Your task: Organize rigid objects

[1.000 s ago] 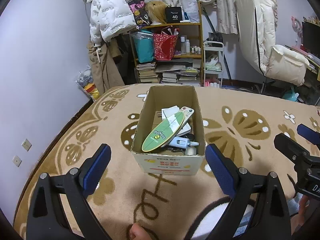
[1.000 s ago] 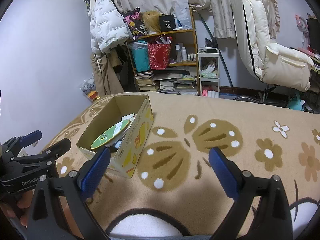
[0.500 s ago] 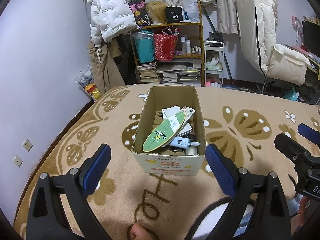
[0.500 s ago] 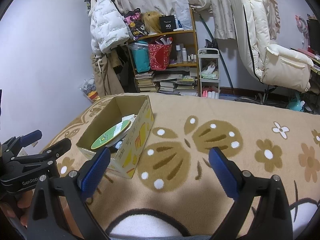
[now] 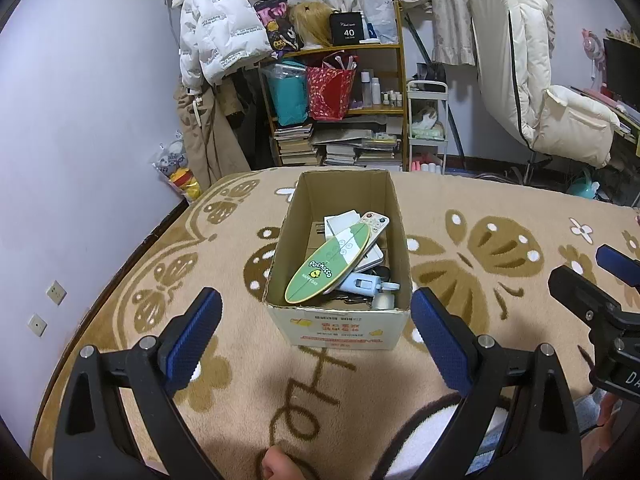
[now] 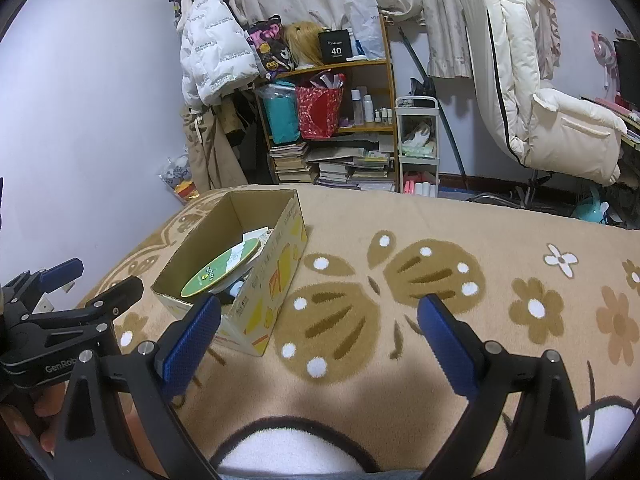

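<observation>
A cardboard box (image 5: 344, 330) stands on the patterned blanket, also seen in the right wrist view (image 6: 260, 308). Inside lie a green toy skateboard (image 5: 328, 264), a white remote (image 5: 374, 226), a pale blue device (image 5: 362, 282) and other small items. My left gripper (image 5: 316, 340) is open and empty, just short of the box's near wall. My right gripper (image 6: 320, 336) is open and empty, over the blanket to the right of the box. Each gripper shows at the edge of the other's view: the right one (image 5: 600, 292) and the left one (image 6: 60, 292).
The brown flower-and-butterfly blanket (image 6: 440, 280) covers the bed. Behind it stand a cluttered shelf with books (image 5: 344, 120), a small white cart (image 5: 426, 128), hanging coats (image 5: 216, 40) and a cream recliner (image 5: 560, 112). A purple wall (image 5: 80, 140) is on the left.
The left wrist view has drifted very slightly, so the box sits a touch higher. Both grippers stay open and empty.
</observation>
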`<state>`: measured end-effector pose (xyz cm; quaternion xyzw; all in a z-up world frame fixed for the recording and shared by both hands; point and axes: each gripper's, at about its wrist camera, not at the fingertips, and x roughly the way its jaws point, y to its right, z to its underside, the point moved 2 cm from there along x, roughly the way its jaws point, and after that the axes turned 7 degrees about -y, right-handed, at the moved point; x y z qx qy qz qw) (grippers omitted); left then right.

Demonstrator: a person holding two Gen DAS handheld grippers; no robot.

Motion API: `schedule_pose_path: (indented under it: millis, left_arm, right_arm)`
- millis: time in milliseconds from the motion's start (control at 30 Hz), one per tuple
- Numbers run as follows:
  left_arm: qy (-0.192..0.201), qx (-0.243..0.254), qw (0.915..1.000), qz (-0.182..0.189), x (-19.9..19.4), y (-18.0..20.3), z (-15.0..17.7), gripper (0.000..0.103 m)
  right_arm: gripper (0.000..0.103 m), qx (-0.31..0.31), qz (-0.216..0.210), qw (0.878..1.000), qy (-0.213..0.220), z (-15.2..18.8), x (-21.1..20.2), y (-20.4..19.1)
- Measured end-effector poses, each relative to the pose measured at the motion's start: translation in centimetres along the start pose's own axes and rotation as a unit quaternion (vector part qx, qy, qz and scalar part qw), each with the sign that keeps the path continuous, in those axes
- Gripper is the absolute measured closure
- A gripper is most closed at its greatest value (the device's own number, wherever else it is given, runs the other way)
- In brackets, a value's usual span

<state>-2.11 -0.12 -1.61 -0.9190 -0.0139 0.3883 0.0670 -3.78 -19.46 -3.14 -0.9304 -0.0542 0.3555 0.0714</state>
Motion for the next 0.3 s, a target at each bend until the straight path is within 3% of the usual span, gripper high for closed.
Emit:
schedule_pose_path:
  millis: [300]
  left_arm:
    - [0.0, 0.0, 1.0, 0.0, 0.0, 0.09, -0.04, 0.008]
  right_arm:
    - [0.0, -0.001, 0.0, 1.0, -0.003, 0.25, -0.01, 0.24]
